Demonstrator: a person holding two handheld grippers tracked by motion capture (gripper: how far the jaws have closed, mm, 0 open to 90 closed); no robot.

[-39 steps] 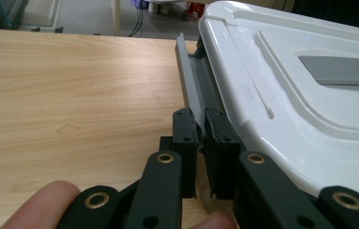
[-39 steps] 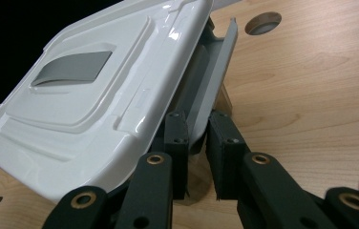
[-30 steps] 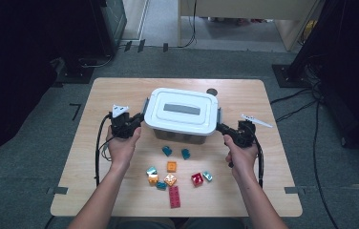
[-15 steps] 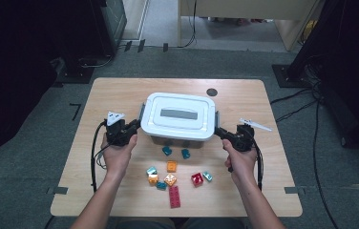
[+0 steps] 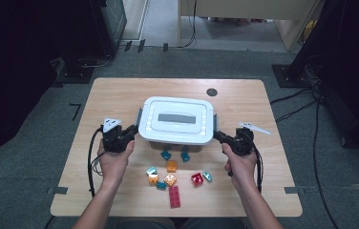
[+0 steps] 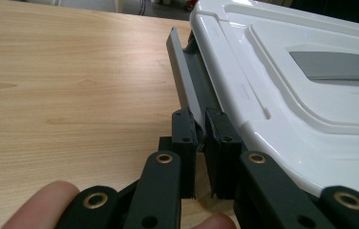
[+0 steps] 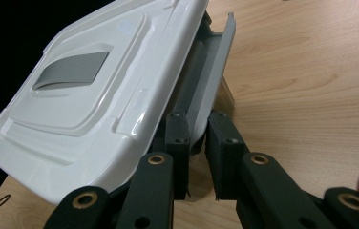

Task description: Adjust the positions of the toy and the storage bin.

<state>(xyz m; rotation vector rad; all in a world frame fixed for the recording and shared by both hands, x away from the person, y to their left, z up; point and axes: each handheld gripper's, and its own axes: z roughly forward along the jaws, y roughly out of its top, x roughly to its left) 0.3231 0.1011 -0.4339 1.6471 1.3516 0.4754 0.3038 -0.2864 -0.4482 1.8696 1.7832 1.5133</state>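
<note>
White lidded box (image 5: 176,120) sits at the middle of the wooden table (image 5: 110,95), lid on, grey inset on top. 2 grey latch flaps, 1 at each short end: left latch (image 6: 183,71) and right latch (image 7: 216,67), both swung outward from the box wall.

Left gripper (image 5: 131,132) at the box's left end; in the left gripper view its jaws stand narrow, pinched on the lower edge of the left latch. Right gripper (image 5: 218,136) at the box's right end; in the right gripper view its jaws are likewise narrow, clamped on the lower edge of the right latch. Each gripper is held in 1 hand, forearms coming in from the near edge.

Just in front of the box, on the table: scattered toy bricks (image 5: 173,179) in teal, orange and red, apart from both grippers. A long red brick (image 5: 173,196) lies nearest the person.
</note>
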